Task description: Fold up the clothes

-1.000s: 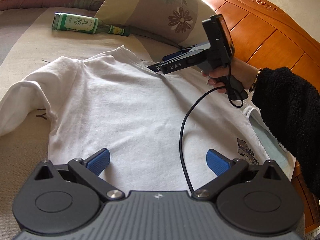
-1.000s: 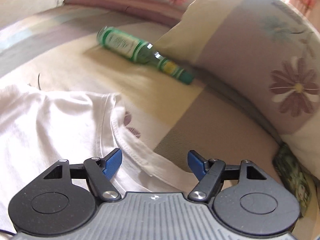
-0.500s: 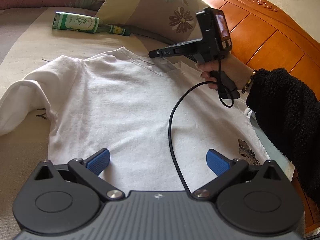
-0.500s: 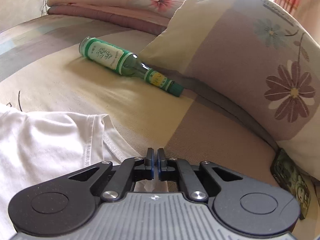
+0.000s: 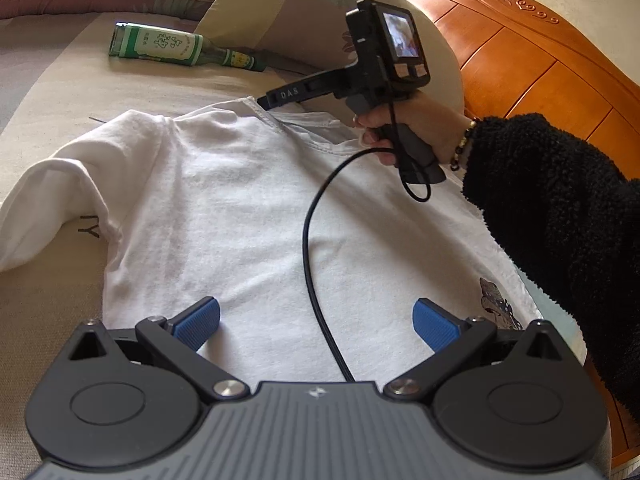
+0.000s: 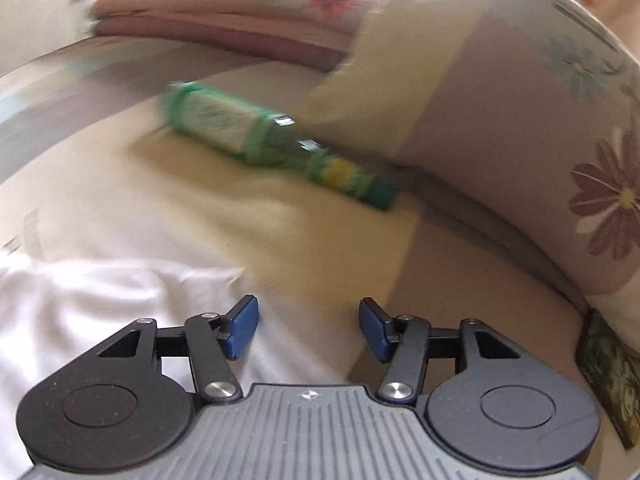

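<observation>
1. Task item: a white T-shirt point(image 5: 256, 216) lies spread flat on the bed point(image 5: 60, 92), collar toward the pillow point(image 5: 304, 8), hem toward the left gripper. Its long axis runs from hem to collar, straight away from the left wrist camera. One sleeve point(image 5: 52, 204) lies out to the left side.

2. Left gripper point(image 5: 318, 322): jaws stand wide apart, holding nothing. They hover over the shirt's lower body near the hem, one pad on each side of the shirt's middle line.

3. Right gripper point(image 6: 308, 326): jaws stand partly apart, holding nothing. The person's hand point(image 5: 404, 128) holds it at the collar end, tip pointing across the neckline. In the right wrist view the shirt's white cloth lies under and to the left of the jaws; bare bedding lies to the right.

4. Governing relation: the collar and shoulder edge sit just beside the right jaws; the hem sits nearest the left jaws. Each gripper is placed at its own end of the long axis.

5. Change from half a second ago: the right jaws, then pressed together, are now parted. The right wrist view is blurred, indicating motion. The left gripper's opening and position are unchanged.

6. Other items: a green bottle point(image 5: 180, 46) lies on its side beyond the collar, clear of the shirt. A wooden headboard point(image 5: 540, 52) stands behind the pillow.
</observation>
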